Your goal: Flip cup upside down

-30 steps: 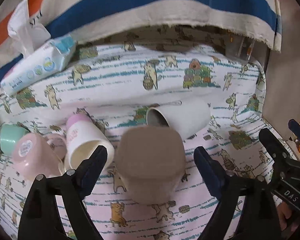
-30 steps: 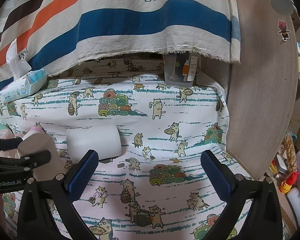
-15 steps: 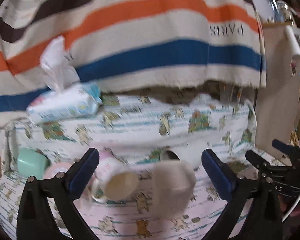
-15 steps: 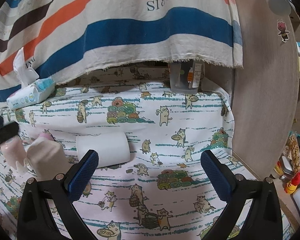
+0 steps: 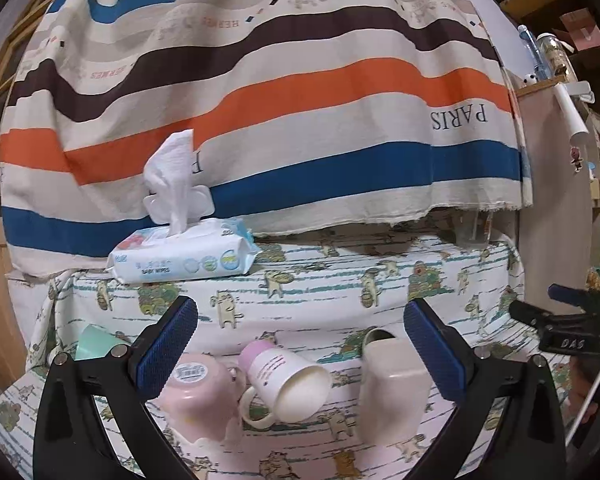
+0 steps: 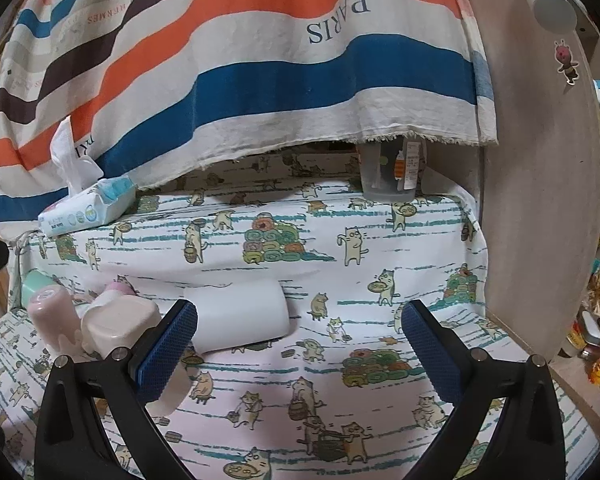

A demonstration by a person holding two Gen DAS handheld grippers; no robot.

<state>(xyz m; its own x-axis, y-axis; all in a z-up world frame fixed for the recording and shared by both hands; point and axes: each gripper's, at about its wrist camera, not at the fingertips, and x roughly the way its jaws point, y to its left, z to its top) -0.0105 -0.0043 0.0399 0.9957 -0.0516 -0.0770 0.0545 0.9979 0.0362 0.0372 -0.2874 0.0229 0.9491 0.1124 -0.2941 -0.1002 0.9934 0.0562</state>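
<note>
A white table cover printed with cartoon cats and teal dashes (image 6: 380,216) spreads across the surface. At its ten o'clock edge lies a white-and-blue soft pack of baby wipes (image 5: 182,256), one white sheet (image 5: 170,184) standing up from its open flap. Behind, filling twelve o'clock, hangs a cream cloth with orange, blue and brown stripes and "PARIS" lettering (image 6: 284,76). Under its frayed hem at one o'clock stands a clear plastic container (image 6: 388,178). A pale wooden panel (image 6: 540,184) rises at three o'clock.
</note>
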